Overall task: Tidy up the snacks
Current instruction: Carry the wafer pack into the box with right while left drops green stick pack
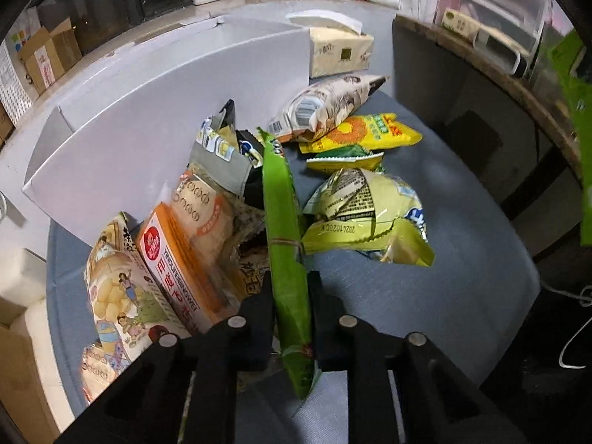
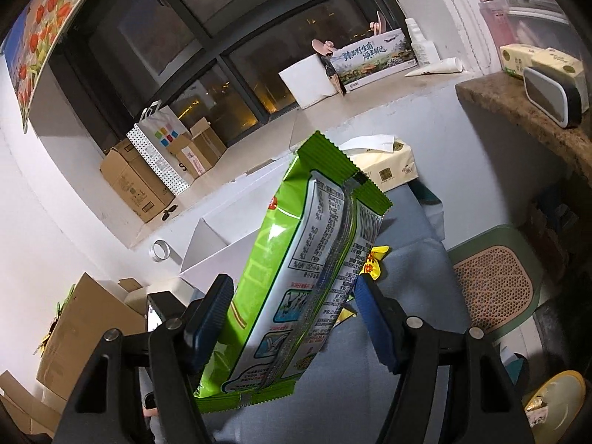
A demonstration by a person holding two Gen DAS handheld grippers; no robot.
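Snack packets lie in two groups: several stand packed in an open white cardboard box (image 1: 111,155), and others lie loose on the blue-grey fabric surface (image 1: 425,296) just beside it. We note the left gripper (image 1: 290,314) clamped on a long, thin, bright green foil packet (image 1: 283,222), held edge-on at the box's open side, next to an orange-and-white rectangular biscuit box (image 1: 174,270) already standing inside. The right gripper (image 2: 292,318) holds a second green foil packet with a white printed back panel (image 2: 307,259) raised above the surface; its jaws look slightly apart on the far side, so we cannot tell whether the grip is firm.

We judge the step in hand to be seating the left packet in the box. To do it well, keep it upright and parallel to the biscuit box, slide it into the gap without crushing the crumpled grey packet (image 1: 222,159) behind, and release only once its lower edge is supported. A pale yellow-green crinkled bag (image 1: 370,218) lies touching the green packet's right face; we advise care not to drag it along. The right packet should wait well apart until the left is clear.
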